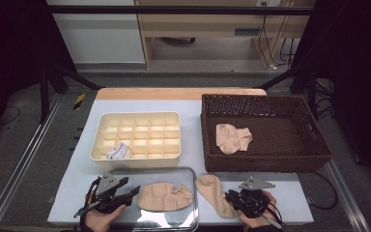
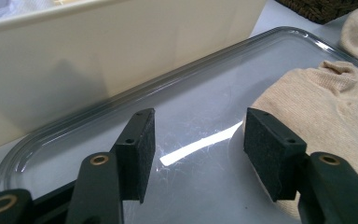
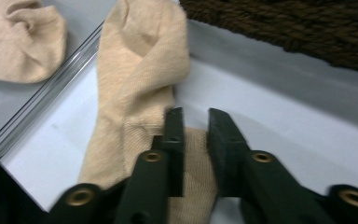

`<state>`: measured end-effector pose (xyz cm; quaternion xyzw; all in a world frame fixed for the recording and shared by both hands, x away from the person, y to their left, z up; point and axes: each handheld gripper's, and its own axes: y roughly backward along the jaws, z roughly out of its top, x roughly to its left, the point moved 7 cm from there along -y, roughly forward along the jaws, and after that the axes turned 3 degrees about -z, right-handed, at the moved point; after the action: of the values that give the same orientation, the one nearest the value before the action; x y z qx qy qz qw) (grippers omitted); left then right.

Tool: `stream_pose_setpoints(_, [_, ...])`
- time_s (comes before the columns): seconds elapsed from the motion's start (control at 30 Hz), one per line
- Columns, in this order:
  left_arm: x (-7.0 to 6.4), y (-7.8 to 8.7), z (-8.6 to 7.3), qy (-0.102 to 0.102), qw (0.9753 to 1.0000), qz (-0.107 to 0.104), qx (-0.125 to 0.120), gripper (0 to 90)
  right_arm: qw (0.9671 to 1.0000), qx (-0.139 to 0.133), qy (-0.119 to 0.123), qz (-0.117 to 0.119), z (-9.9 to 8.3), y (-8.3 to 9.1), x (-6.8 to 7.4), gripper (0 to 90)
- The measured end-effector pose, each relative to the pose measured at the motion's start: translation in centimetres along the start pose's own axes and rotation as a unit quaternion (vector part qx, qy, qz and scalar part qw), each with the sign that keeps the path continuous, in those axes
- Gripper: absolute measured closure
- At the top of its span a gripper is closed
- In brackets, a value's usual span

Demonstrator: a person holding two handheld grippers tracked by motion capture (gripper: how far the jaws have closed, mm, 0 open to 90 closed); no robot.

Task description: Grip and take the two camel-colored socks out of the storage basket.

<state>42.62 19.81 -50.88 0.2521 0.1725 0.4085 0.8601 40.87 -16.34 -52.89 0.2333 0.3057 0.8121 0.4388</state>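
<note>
- Lying flat on the table (image 1: pixel 72 193), the loose sock (image 3: pixel 135 93) ran lengthwise from near edge toward the wicker basket (image 1: pixel 319 159), just right of the clear tray (image 1: pixel 194 203).
- Right gripper (image 3: pixel 196 140): jaws narrow, a small gap showing, over the sock's near end.
- Left gripper (image 2: pixel 198 149): jaws wide, empty, over the tray beside the folded sock (image 2: pixel 321 112).

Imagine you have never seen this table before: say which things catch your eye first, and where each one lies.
The dark woven basket at the right draws the eye first, with a peach sock lying inside. Left of it stands a cream divider box, a small white-and-blue bundle in a front cell. Nearest the person, a folded sock lies on a clear tray beside the open left tongs, while the right tongs stand nearly closed over a long sock on the table.
</note>
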Motion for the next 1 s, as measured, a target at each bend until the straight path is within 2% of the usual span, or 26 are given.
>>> stream_pose_setpoints(0.17, [0.0, 0.0, 0.0, -0.001, 1.0000, 0.000, 0.000, 43.5, 1.0000, 0.004, -0.002, -0.007, 0.3, 0.3, -0.2, 87.4])
stream_pose_setpoints(0.2, [0.0, 0.0, 0.0, 0.000, 1.0000, 0.000, 0.000, 43.5, 0.9996, -0.012, -0.001, -0.023, 1.0, 0.7, -1.0, 87.3])
stream_pose_setpoints(0.27, [0.0, 0.0, 0.0, 0.000, 1.0000, -0.001, 0.000, 43.5, 0.9988, -0.028, -0.002, -0.041, 1.5, 0.9, -1.8, 87.1])
stream_pose_setpoints(0.33, [0.0, -0.1, 0.0, 0.001, 1.0000, -0.001, 0.000, 43.4, 0.9969, -0.033, -0.006, -0.072, 1.8, 0.9, -3.1, 86.5])
stream_pose_setpoints(0.37, [0.0, -0.1, 0.0, 0.001, 1.0000, -0.001, 0.000, 43.4, 0.9969, -0.033, -0.006, -0.072, 1.8, 0.9, -3.1, 86.5])
stream_pose_setpoints(0.4, [0.0, -0.1, 0.1, 0.001, 1.0000, -0.001, -0.001, 43.3, 0.9956, -0.026, -0.008, -0.089, 1.7, 0.4, -4.0, 84.1])
stream_pose_setpoints(0.43, [0.0, -0.1, 0.1, 0.001, 1.0000, -0.001, -0.001, 43.3, 0.9956, -0.026, -0.008, -0.089, 1.7, 0.4, -4.0, 84.1])
stream_pose_setpoints(0.5, [0.0, 0.0, 0.1, 0.002, 1.0000, -0.003, -0.004, 42.9, 0.9941, -0.036, -0.009, -0.102, 1.8, 0.2, -4.6, 78.6])
stream_pose_setpoints(0.57, [0.0, 0.0, 0.2, 0.001, 1.0000, -0.006, -0.005, 42.9, 0.9926, -0.057, -0.010, -0.107, 2.4, 0.7, -4.3, 76.2])
stream_pose_setpoints(0.63, [0.0, 0.0, 0.3, 0.000, 1.0000, -0.007, -0.005, 42.7, 0.9913, -0.089, 0.000, -0.098, 3.4, 1.4, -3.4, 75.2])
stream_pose_setpoints(0.67, [-0.1, -0.1, 0.4, 0.002, 0.9999, -0.008, -0.008, 42.6, 0.9913, -0.096, -0.001, -0.090, 3.7, 1.6, -2.9, 74.4])
stream_pose_setpoints(0.73, [-0.1, -0.1, 0.4, 0.001, 0.9999, -0.009, -0.008, 42.2, 0.9928, -0.104, -0.001, -0.058, 4.3, 1.5, -1.3, 73.3])
stream_pose_setpoints(0.8, [-0.2, -0.2, 0.6, -0.001, 0.9999, -0.013, -0.011, 41.6, 0.9950, -0.097, 0.004, -0.021, 4.6, 0.8, 0.7, 72.2])
stream_pose_setpoints(0.93, [-0.1, -0.1, 0.7, -0.001, 0.9998, -0.011, -0.015, 40.3, 0.9970, -0.073, 0.020, 0.016, 4.4, -1.2, 3.6, 69.3])
stream_pose_setpoints(1.0, [0.0, 0.0, 0.8, 0.001, 0.9998, -0.010, -0.018, 40.0, 0.9974, -0.059, 0.031, 0.024, 4.2, -2.1, 4.6, 67.5])
